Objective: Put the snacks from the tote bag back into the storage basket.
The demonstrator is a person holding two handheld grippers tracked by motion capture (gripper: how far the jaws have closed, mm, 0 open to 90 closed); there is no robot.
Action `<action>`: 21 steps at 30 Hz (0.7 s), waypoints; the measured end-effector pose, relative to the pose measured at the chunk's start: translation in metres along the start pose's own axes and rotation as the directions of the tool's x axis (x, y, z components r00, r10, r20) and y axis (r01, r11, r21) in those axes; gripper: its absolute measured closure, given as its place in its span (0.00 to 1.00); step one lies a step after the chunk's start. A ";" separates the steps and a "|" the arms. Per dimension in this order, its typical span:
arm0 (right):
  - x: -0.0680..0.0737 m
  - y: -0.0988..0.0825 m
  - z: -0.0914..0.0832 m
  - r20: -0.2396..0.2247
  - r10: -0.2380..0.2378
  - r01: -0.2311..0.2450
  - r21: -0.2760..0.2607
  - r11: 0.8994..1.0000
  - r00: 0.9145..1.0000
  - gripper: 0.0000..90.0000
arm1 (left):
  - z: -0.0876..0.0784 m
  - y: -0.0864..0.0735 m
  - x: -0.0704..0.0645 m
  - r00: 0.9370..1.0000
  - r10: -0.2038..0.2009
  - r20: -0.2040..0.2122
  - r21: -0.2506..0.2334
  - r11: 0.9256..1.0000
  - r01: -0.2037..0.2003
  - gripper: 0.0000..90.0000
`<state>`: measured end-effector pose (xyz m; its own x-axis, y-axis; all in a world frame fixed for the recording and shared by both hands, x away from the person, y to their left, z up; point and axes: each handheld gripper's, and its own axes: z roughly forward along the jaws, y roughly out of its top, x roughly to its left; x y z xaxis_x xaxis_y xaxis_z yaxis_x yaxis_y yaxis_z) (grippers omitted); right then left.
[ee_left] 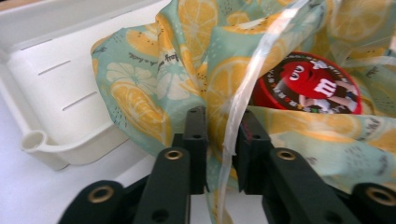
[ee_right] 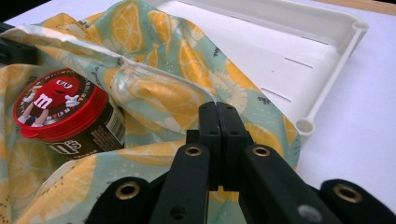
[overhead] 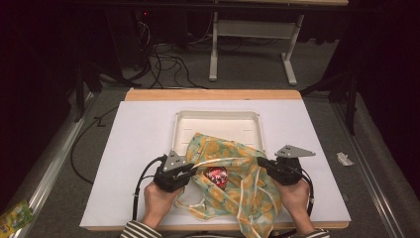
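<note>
A fabric bag printed with orange slices lies at the near middle of the white counter, its far end draped over the near rim of a white tray that sits toward twelve o'clock. Inside the bag's mouth stands a small dark tub with a red lid, leaning a little and visible through the opening.

The left tool sits at the bag's nine o'clock edge, pointing in toward the tub. In the left gripper view its jaws stand a little apart, with the bag's pale handle strap running down through the gap and a fold of cloth bunched beside it. The pads do not appear to press on the strap, so I judge this side as loosened rather than gripping.

The right tool is at the three o'clock side of the opening. In the right gripper view its jaws are pressed together right at the hemmed rim of the bag; the cloth meets the tips, so it is probably pinching that edge, though the nip itself is hidden behind the jaws.

Held this way, one tool on each side of the mouth, the opening is spread toward the person and the tub is laid bare. My reading is that the work is either getting the tub out of the bag or settling it inside.
</note>
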<state>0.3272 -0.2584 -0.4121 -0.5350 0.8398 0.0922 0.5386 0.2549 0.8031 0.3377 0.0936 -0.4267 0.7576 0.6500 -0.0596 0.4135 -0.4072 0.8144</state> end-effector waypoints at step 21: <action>0.010 0.005 0.009 -0.016 -0.024 0.024 0.011 1.000 1.000 1.00 | -0.024 -0.010 -0.038 0.998 0.016 0.054 -0.017 1.000 -0.016 0.47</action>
<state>0.3300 -0.2442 -0.4122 -0.5582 0.8256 0.0825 0.5328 0.2804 0.7984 0.2929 0.0880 -0.4188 0.7906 0.6074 -0.0776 0.3928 -0.4060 0.8251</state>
